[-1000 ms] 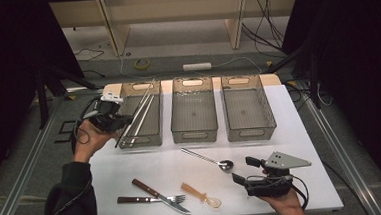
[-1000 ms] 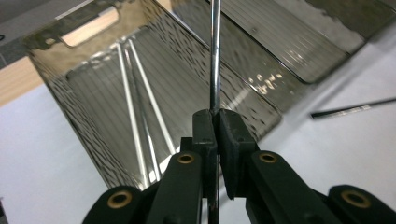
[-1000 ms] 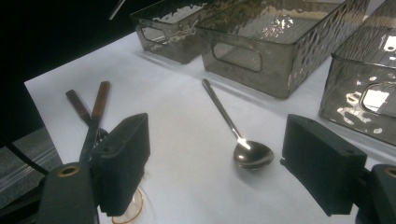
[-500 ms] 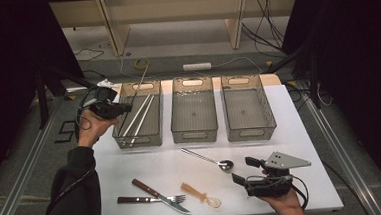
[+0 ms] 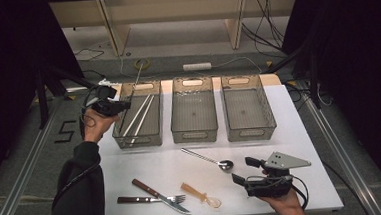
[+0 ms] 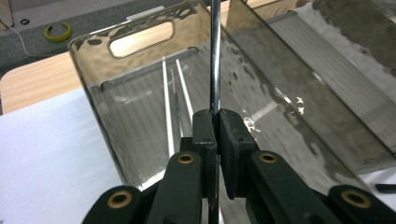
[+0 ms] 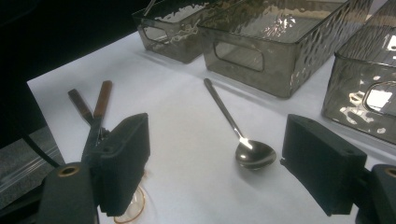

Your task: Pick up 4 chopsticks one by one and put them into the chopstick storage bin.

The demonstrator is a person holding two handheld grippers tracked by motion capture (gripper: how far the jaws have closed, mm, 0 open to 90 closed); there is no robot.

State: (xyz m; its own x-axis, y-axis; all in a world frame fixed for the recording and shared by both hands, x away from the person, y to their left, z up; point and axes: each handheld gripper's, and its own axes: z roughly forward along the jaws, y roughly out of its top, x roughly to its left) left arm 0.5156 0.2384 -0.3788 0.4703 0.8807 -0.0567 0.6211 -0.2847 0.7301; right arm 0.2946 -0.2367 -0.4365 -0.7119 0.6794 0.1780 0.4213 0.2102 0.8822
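High view: since a moment ago the left gripper [image 5: 121,105] has carried a thin metal rod [image 6: 215,60], pinched in its jaws, over the left bin [image 5: 130,138]. Release likely comes next. Right gripper [image 5: 242,172] waits, jaws wide, near the spoon [image 5: 209,159].

Open passage: bare white table [image 5: 147,163] between the bins' near walls and the cutlery row; middle bin [image 5: 193,110] and right bin [image 5: 246,106] unoccupied inside. Obstacles: left bin [image 5: 138,115] holds two white chopsticks [image 5: 138,114], with the left gripper [image 5: 123,105] at its left wall clamping a thin metal rod [image 6: 215,56] above it. Near edge: metal spoon [image 5: 209,159], fork [image 5: 156,189], knife [image 5: 144,199], amber spoon [image 5: 200,194].
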